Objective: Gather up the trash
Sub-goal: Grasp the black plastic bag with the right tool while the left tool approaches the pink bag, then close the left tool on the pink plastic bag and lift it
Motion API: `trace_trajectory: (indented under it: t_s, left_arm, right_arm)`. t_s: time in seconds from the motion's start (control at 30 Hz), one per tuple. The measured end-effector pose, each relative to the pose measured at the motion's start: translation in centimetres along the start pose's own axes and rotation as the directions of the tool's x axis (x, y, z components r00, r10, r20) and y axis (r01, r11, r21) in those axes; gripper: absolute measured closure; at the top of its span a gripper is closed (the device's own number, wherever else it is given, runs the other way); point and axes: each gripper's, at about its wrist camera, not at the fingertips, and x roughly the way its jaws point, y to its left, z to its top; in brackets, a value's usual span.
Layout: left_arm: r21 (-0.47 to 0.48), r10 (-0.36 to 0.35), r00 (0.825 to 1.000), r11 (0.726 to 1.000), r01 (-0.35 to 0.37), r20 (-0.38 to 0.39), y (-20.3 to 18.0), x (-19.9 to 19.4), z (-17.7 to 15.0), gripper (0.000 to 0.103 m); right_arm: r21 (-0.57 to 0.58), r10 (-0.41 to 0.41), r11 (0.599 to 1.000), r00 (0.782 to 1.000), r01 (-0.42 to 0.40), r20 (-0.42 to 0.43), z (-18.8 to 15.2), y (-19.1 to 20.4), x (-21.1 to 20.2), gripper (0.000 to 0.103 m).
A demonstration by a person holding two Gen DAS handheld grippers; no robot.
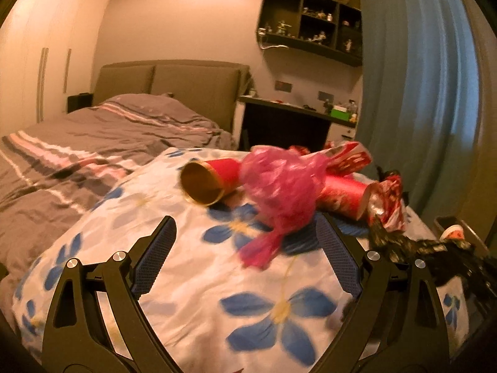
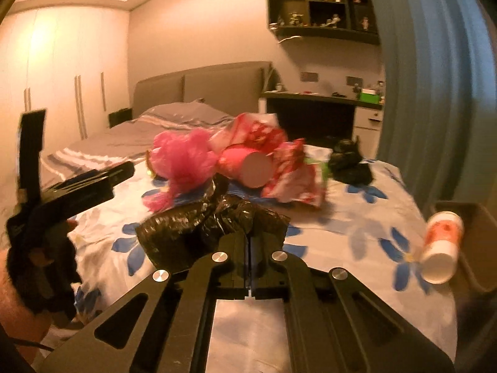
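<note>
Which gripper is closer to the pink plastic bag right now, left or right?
Left. The left gripper is open with the pink plastic bag just ahead of its fingertips; the right gripper sits further back, shut on a black bag.

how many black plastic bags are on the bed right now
2. One black bag is pinched in the right gripper near the front; another black bag lies farther back toward the curtain. More may be hidden under the pile.

No lettering can be read anywhere: the print on the red-and-white wrappers (image 1: 351, 158) and the white cup (image 2: 442, 245) is too blurred.
</note>
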Motion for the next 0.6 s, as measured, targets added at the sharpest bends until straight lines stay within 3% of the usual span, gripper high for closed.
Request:
trace_trajectory:
  t_s: [0.17, 0.27, 0.33, 0.43, 0.5, 0.6]
  left_arm:
    - [-0.018, -0.069, 0.996, 0.997, 0.068, -0.052, -1.2, 4.1, 1.8, 0.013]
    - [-0.087, -0.112, 0.988, 0.991, 0.103, -0.107, -0.5, 6.8, 2.3, 0.025]
    - [-0.126, -0.149, 0.979, 0.983, 0.132, -0.141, -0.1, 8.2, 2.3, 0.027]
    - [-0.146, -0.185, 0.969, 0.976, 0.162, -0.164, -0.1, 9.0, 2.0, 0.043]
    - [-0.152, -0.201, 0.965, 0.973, 0.176, -0.168, -0.1, 9.2, 1.8, 0.064]
    - [-0.133, -0.211, 0.964, 0.973, 0.191, -0.160, -0.5, 8.9, 1.6, 0.083]
  right_arm:
    - [0.038, -0.027, 0.999, 0.999, 0.026, 0.024, 0.3, -2.0, -1.2, 0.102]
    - [0.049, -0.029, 0.998, 0.999, 0.028, 0.031, 0.2, -2.4, -1.7, 0.102]
    - [0.058, -0.031, 0.998, 0.999, 0.029, 0.033, 0.1, -2.7, -1.9, 0.102]
    - [0.075, -0.026, 0.997, 0.999, 0.024, 0.028, -0.1, -3.3, -1.9, 0.102]
    - [0.080, -0.021, 0.997, 0.999, 0.019, 0.026, -0.2, -3.4, -1.9, 0.101]
    - [0.086, -0.020, 0.996, 0.999, 0.017, 0.026, -0.1, -3.5, -1.9, 0.102]
